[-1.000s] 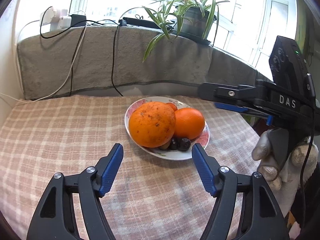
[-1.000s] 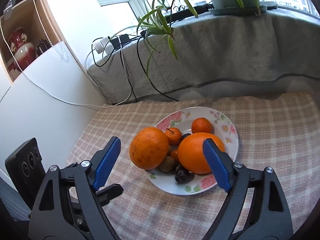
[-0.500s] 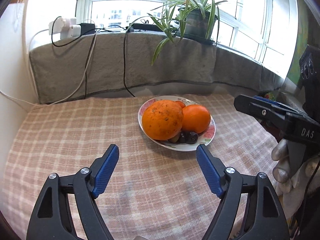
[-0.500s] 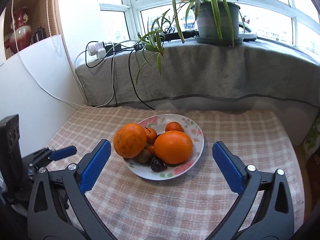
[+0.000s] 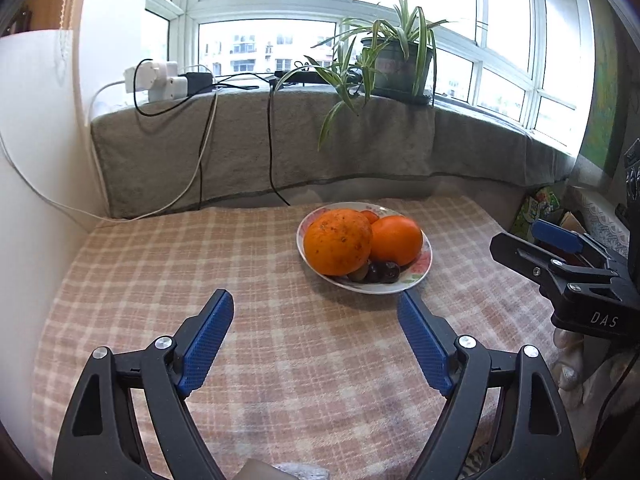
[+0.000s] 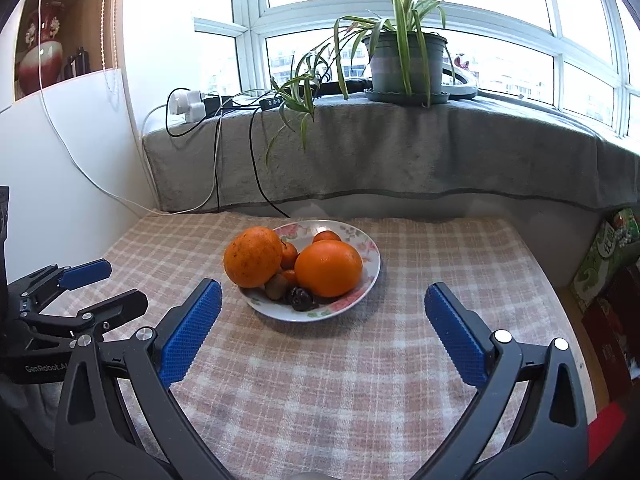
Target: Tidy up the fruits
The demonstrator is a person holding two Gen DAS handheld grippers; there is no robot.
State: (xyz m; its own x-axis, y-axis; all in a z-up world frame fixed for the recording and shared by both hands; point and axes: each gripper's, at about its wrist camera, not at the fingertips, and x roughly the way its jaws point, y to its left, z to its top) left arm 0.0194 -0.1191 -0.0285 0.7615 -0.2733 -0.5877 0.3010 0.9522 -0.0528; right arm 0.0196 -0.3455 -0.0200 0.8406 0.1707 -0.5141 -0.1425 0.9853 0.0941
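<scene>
Fruits sit heaped on a floral plate [image 6: 370, 254] near the far middle of the checked worktop [image 6: 360, 380], below the grey-draped windowsill. A speckled orange [image 6: 252, 257] leans on the plate's left rim, touching a smoother orange [image 6: 329, 268] to its right; small tangerines [image 6: 327, 236] lie behind and between them, and a brown kiwi-like fruit [image 6: 276, 287] and a dark plum [image 6: 300, 298] rest at the front edge.

Compared with a second ago, both cameras have drawn back: the plate looks smaller and farther away, and more bare cloth lies between it and the fingers. Then the right tongs [image 6: 322, 318] straddled the fruit in their own view; now both tips hang short of the plate, well apart from it. The left tongs [image 5: 316, 326] likewise stand back, off to the plate's left. Both pairs have just been opening wider; each is spread with nothing between its blue pads [image 5: 208, 340].

The fruits are round, so no long axis or heading shows; the pile runs left to right across the plate. A potted spider plant [image 6: 404, 64] stands on the sill.
</scene>
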